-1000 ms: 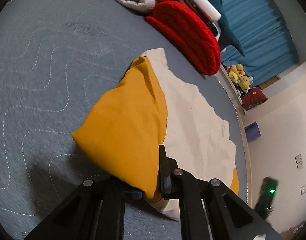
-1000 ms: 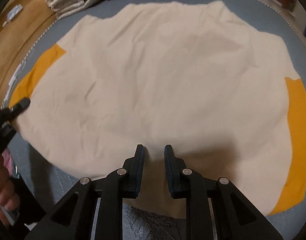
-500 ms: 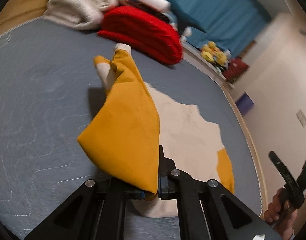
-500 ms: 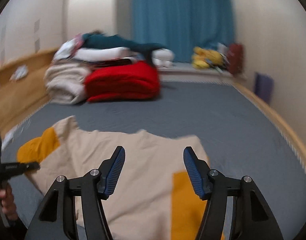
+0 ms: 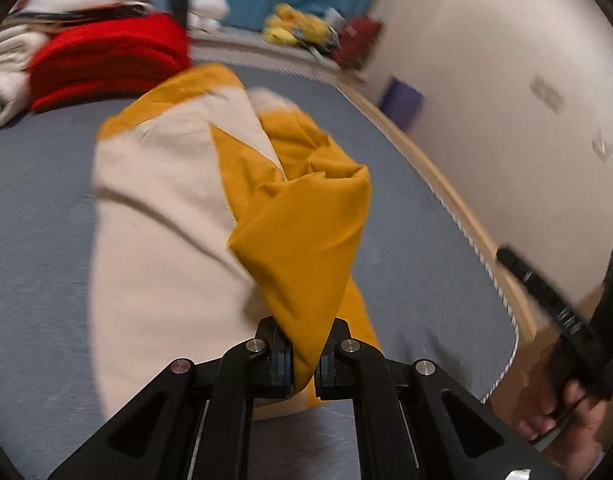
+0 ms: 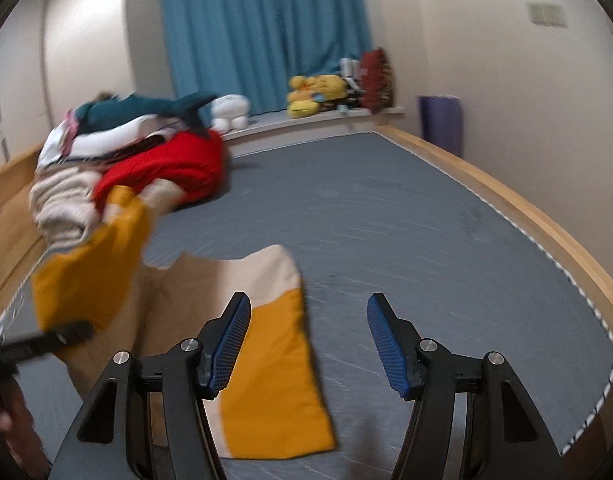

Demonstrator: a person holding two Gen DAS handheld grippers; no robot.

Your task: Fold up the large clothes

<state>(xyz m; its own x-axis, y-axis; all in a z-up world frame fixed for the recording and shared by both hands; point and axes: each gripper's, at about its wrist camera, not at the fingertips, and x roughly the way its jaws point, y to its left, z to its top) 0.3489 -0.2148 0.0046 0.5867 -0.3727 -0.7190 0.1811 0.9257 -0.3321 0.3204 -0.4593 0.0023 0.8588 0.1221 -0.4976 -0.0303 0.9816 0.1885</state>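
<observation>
- Since a second ago, both of my grippers have lifted off the spread shirt (image 5: pixel 166 216); the left one has carried its yellow sleeve (image 5: pixel 306 248) up and across the cream body, and the right one has let go and pulled back.
- My left gripper (image 5: pixel 304 356) is clamped on a bunch of yellow sleeve cloth, which hangs between its jaws above the shirt.
- My right gripper (image 6: pixel 308 344) has its jaws standing wide apart with nothing between them; it hovers above the other yellow sleeve (image 6: pixel 274 376), which lies flat on the bed (image 6: pixel 426 240).
- The shirt lies on the grey quilted bed, near the front edge, partly lifted on the left side.
- A pile (image 6: pixel 138 160) of folded clothes, red and cream, sits well apart at the far left of the bed.
- To do this fold well, I judge I should lay the held sleeve flat across the cream body, edges in line, and lower it before letting go so it does not bunch.
- The view is blurred with motion, so I would slow down and check the crease first.
- The free right gripper could press the body down to stop it sliding.
</observation>
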